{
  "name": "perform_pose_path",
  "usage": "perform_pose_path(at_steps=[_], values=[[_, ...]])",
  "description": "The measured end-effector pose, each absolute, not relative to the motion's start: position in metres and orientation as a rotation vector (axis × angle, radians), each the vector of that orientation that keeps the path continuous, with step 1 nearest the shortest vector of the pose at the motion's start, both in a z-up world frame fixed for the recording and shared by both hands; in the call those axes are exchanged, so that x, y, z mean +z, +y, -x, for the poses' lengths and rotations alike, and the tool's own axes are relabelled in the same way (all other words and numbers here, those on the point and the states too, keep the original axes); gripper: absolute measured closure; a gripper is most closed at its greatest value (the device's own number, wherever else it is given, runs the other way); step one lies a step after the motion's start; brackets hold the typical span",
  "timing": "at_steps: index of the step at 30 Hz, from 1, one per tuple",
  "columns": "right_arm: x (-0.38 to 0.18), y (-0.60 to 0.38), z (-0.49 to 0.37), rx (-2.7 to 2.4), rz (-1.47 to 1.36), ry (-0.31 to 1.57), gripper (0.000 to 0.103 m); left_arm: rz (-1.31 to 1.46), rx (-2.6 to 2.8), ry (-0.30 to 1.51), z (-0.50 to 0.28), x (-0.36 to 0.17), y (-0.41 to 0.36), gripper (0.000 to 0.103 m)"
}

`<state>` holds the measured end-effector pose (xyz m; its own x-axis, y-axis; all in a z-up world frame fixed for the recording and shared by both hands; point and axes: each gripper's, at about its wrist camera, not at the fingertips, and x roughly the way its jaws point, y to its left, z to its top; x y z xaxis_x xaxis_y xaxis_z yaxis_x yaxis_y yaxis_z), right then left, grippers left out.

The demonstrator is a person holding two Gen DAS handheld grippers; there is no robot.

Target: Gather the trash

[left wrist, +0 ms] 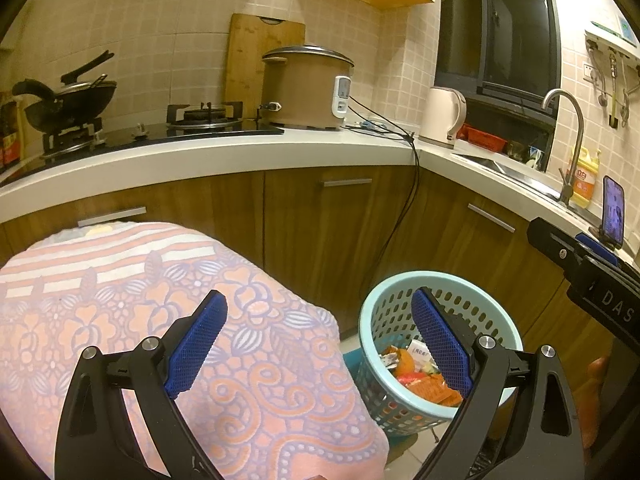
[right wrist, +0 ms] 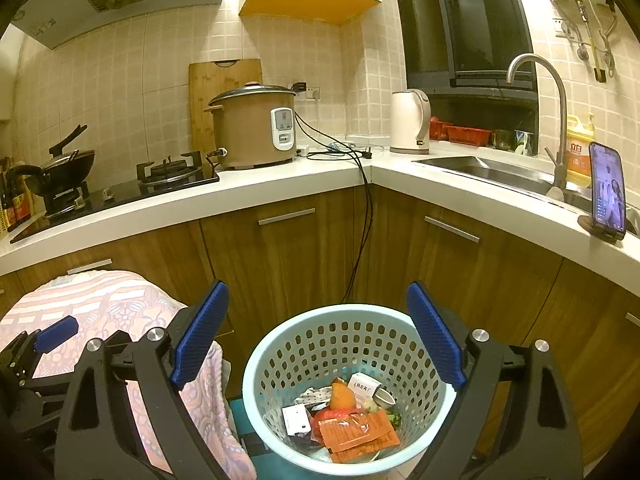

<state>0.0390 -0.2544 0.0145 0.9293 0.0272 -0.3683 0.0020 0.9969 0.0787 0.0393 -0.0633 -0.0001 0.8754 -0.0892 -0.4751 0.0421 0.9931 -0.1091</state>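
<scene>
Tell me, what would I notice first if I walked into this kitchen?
Probably the pale blue basket on the floor by the wooden cupboards, with orange wrappers and other trash inside. Beside it on the left lies a pink flowery cloth. Both grippers, left and right, are open and empty.

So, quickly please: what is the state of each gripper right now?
Left gripper: open, holding nothing, over the patterned cloth.
Right gripper: open, holding nothing, above the trash basket.

Tiled walls (right wrist: pixel 120 80), wood cabinets (right wrist: pixel 288 264), white countertop (right wrist: pixel 280 180), dark window (right wrist: pixel 468 20).
</scene>
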Motion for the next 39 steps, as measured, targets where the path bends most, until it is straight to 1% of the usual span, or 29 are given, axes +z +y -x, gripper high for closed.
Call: perform_pose_path(at_steps=[17,29,33,39], values=[[0.012,-0.256,-0.038,0.007,-0.083,0.382,0.016,0.078,-0.071,0.488,-0.036,0.003,-0.066,0.012],[0.013,-0.266,-0.033,0.002,-0.108,0.378,0.016,0.075,-0.107,0.484,-0.030,0.019,-0.077,0.012],[0.014,-0.272,-0.033,-0.009,-0.103,0.373,0.013,0.080,-0.109,0.483,-0.030,0.026,-0.083,0.012],[0.013,-0.283,-0.035,0.000,-0.123,0.371,0.012,0.057,-0.094,0.471,-0.032,0.033,-0.096,0.011]])
